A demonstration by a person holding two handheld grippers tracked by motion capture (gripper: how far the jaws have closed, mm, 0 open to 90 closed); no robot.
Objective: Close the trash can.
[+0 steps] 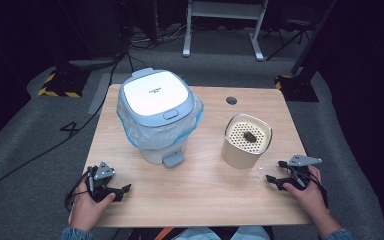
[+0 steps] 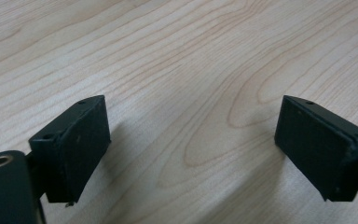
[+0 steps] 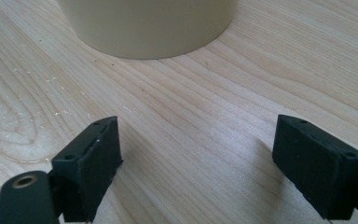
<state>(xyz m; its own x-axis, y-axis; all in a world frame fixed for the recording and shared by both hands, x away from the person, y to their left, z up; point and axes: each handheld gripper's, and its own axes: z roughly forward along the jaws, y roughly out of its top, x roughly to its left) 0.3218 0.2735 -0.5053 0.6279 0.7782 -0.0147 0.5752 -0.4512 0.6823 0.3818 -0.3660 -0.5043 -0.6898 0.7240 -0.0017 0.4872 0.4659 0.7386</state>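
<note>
A white and pale blue pedal bin (image 1: pixel 155 112) stands at the table's back left, its lid down and a clear bag liner bulging around its rim. To its right stands a beige round container (image 1: pixel 245 142) whose perforated top insert holds a small dark lump (image 1: pixel 250 136). My left gripper (image 1: pixel 121 193) rests open near the front left edge, over bare wood (image 2: pixel 191 140). At the front right my right gripper (image 1: pixel 275 171) is open too, with nothing between its fingers. Its camera looks at the base of the beige container (image 3: pixel 149 28) just ahead of the gripper (image 3: pixel 196 158).
The wooden table (image 1: pixel 200 190) has a dark cable hole (image 1: pixel 231 100) at the back. Faint wet smears and specks (image 3: pixel 18 135) mark the wood in front of the container. Cables and white desk legs (image 1: pixel 257 47) lie on the grey floor beyond.
</note>
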